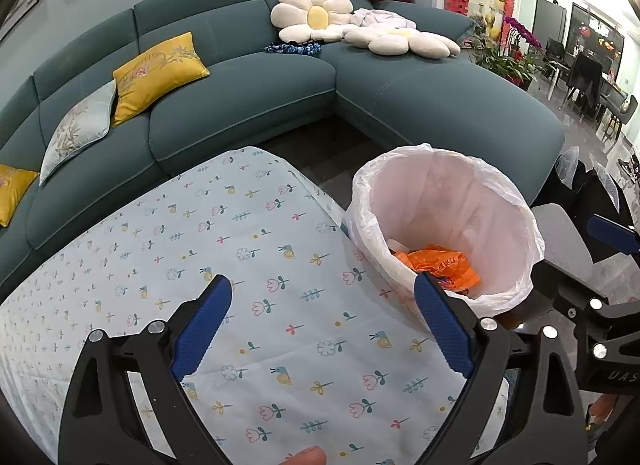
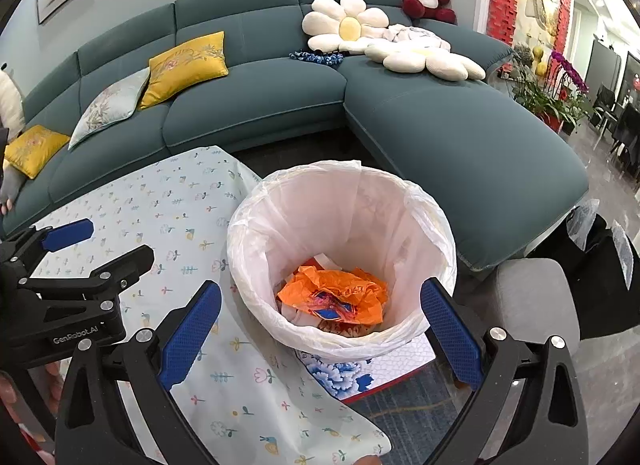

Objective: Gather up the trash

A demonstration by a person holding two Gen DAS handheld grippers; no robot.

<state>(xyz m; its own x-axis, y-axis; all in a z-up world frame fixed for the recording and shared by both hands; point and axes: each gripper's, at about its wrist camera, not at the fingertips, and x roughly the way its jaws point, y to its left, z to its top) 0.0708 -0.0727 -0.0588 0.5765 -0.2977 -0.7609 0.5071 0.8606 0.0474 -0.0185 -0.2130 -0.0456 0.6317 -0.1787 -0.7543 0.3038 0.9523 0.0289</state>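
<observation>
A round bin with a white plastic liner (image 2: 400, 201) stands at the right edge of the table; it also shows in the left wrist view (image 1: 496, 193). Crumpled orange plastic trash (image 2: 340, 297) lies at its bottom, also seen in the left wrist view (image 1: 440, 261), with some white scraps under it. My right gripper (image 2: 320, 321) is open and empty, its jaws spread wide just above the bin's near rim. My left gripper (image 1: 324, 321) is open and empty over the floral tablecloth (image 1: 248, 265), left of the bin.
A teal corner sofa (image 2: 256, 105) with yellow and flower cushions runs behind the table. A grey stool (image 2: 536, 305) stands right of the bin. A blue-and-white box edge (image 2: 372, 369) shows under the cloth. Plants (image 2: 552, 97) stand at far right.
</observation>
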